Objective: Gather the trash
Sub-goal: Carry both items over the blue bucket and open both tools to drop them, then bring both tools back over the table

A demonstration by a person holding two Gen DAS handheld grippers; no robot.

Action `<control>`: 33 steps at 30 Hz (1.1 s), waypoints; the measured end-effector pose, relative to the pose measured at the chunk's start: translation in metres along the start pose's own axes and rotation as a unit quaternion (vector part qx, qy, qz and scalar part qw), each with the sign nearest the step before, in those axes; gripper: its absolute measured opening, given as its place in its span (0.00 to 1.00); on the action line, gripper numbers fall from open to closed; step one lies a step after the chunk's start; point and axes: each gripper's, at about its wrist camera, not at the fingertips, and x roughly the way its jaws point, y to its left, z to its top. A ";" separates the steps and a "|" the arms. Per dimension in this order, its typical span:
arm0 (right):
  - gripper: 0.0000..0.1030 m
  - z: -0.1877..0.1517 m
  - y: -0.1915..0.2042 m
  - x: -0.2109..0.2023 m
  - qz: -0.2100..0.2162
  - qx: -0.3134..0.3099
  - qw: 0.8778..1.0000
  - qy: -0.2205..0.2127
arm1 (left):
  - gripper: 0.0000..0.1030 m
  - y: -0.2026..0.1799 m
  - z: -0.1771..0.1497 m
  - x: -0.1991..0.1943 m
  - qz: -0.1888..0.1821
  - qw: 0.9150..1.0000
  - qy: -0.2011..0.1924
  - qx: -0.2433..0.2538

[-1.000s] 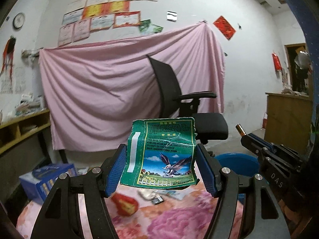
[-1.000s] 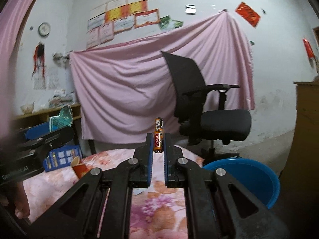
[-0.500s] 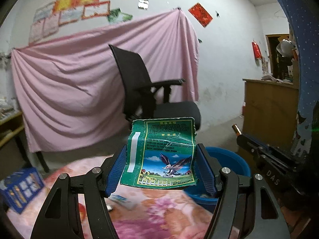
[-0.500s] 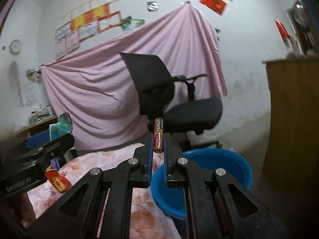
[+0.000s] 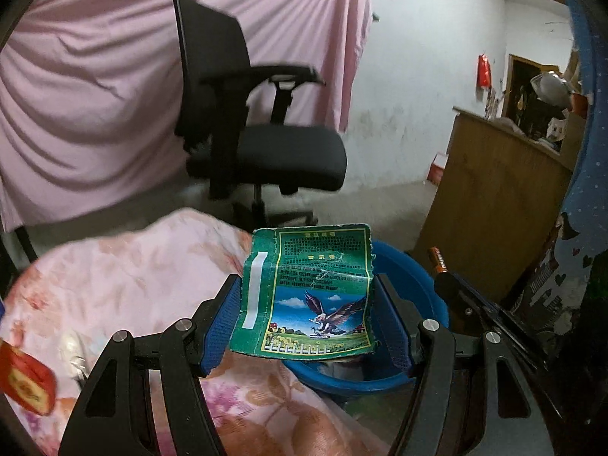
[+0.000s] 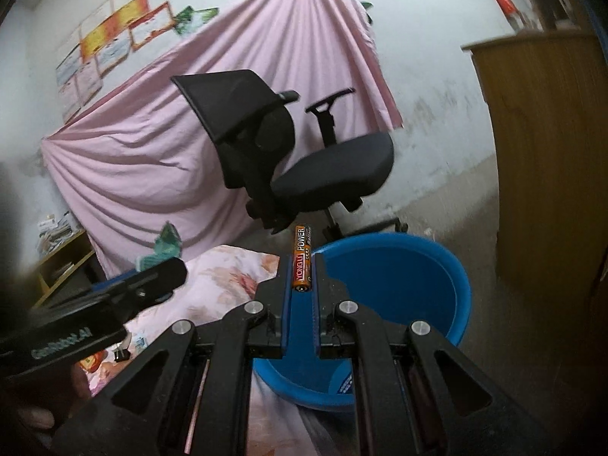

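While the green eagle wrapper point(image 5: 309, 296) sat clamped in my left tongs point(image 5: 307, 323) above the blue basin's point(image 5: 414, 277) near rim, my right tongs point(image 6: 302, 285) pinched the battery point(image 6: 302, 258) upright over that basin.

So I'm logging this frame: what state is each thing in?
left gripper: jaws shut on the green packet
green packet: held upright, creased
right gripper: jaws shut on the battery
battery: upright, clamped
blue basin: open, beside the floral cloth
red wrapper: lying on the cloth
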 end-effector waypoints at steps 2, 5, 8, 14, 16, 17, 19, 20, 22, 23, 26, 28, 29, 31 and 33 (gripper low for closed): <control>0.29 -0.002 -0.007 0.004 -0.005 0.010 1.000 0.009 | 0.61 -0.001 0.001 0.010 -0.004 1.000 0.014 -0.004; 0.29 -0.006 -0.017 0.011 -0.011 0.022 0.999 0.020 | 0.61 -0.002 -0.005 0.022 -0.006 0.999 0.034 -0.007; 0.29 -0.012 -0.024 0.017 -0.015 0.034 0.999 0.031 | 0.61 -0.002 -0.008 0.031 -0.007 0.999 0.049 -0.008; 0.31 -0.022 -0.036 0.030 -0.022 0.063 0.996 0.058 | 0.62 0.004 -0.012 0.043 -0.011 0.997 0.073 -0.022; 0.32 -0.023 -0.039 0.032 -0.024 0.068 0.996 0.062 | 0.62 0.007 -0.013 0.044 -0.012 0.996 0.080 -0.027; 0.32 -0.023 -0.040 0.032 -0.025 0.070 0.995 0.062 | 0.62 0.007 -0.014 0.045 -0.012 0.996 0.082 -0.029; 0.32 -0.023 -0.042 0.031 -0.026 0.072 0.995 0.061 | 0.62 0.008 -0.015 0.046 -0.012 0.996 0.086 -0.032; 0.32 -0.023 -0.043 0.030 -0.028 0.073 0.995 0.060 | 0.62 0.008 -0.015 0.047 -0.012 0.996 0.087 -0.034; 0.32 -0.023 -0.044 0.030 -0.029 0.076 0.995 0.059 | 0.62 0.010 -0.014 0.048 -0.013 0.995 0.089 -0.034; 0.32 -0.022 -0.044 0.031 -0.029 0.077 0.995 0.059 | 0.62 0.009 -0.015 0.049 -0.013 0.995 0.090 -0.033; 0.33 -0.021 -0.045 0.031 -0.031 0.081 0.995 0.058 | 0.62 0.007 -0.015 0.048 -0.013 0.995 0.092 -0.028; 0.33 -0.021 -0.045 0.030 -0.032 0.082 0.994 0.058 | 0.62 0.006 -0.016 0.048 -0.013 0.995 0.093 -0.027; 0.33 -0.021 -0.046 0.030 -0.032 0.082 0.994 0.057 | 0.62 0.006 -0.016 0.048 -0.014 0.995 0.093 -0.027; 0.34 -0.020 -0.046 0.030 -0.033 0.083 0.994 0.057 | 0.63 0.006 -0.017 0.049 -0.015 0.995 0.093 -0.028; 0.34 -0.020 -0.047 0.030 -0.034 0.084 0.994 0.056 | 0.64 0.007 -0.016 0.049 -0.014 0.995 0.092 -0.030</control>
